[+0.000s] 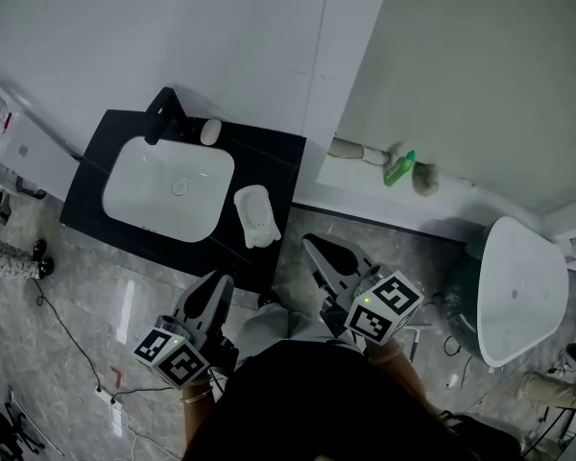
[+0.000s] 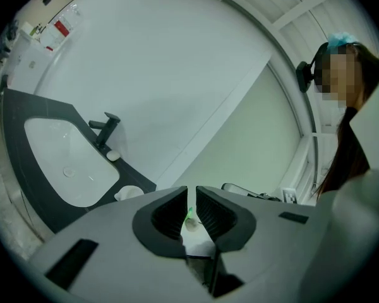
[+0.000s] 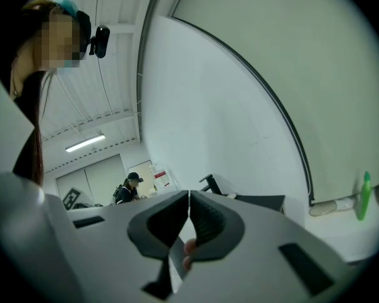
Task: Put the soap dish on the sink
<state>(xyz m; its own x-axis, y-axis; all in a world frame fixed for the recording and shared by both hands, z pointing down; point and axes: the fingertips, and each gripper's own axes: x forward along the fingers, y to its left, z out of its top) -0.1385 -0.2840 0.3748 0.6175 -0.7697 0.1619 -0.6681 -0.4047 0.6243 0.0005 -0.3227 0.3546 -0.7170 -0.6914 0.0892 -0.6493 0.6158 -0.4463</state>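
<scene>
Soap dish [image 1: 254,216] lying on the dark counter [image 1: 269,157] beside the sink [image 1: 211,161], upper left; left gripper [image 1: 216,281] and right gripper [image 1: 314,243], lower centre, both closed and empty.

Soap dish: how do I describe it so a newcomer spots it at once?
Find the black counter holding the white basin. The soap dish lies on the counter just right of the basin. It is white and wavy-edged, bigger than the oval soap beside the tap.

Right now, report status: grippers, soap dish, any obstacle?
Empty, jaws shut: left gripper, right gripper. Soap dish on sink counter, beside basin. Nothing in the way.
</scene>
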